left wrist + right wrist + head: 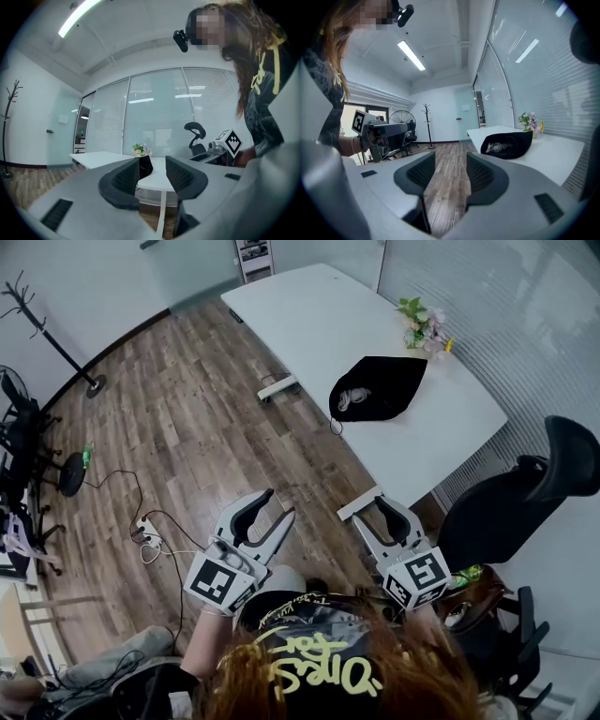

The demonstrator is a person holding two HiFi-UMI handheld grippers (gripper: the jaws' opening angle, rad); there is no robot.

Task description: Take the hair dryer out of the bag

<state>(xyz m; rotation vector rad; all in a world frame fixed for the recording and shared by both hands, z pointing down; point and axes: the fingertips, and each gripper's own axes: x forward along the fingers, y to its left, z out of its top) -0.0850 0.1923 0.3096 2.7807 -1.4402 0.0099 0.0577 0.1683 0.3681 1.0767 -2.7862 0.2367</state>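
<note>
Now, step: approach; nothing is grasped yet.
Left claw (278, 503): jaws wide, empty, lower centre of the head view.
Right claw (367, 507): jaws apart, empty, just right of it.
Bag (380, 387): black, lying on the white surface (319, 315), upper right of centre, well apart from both claws.
Hair dryer (353, 399): probably the pale shape in the bag's mouth.
Next: reach the mouth, steady the bag, draw the dryer out.
</note>
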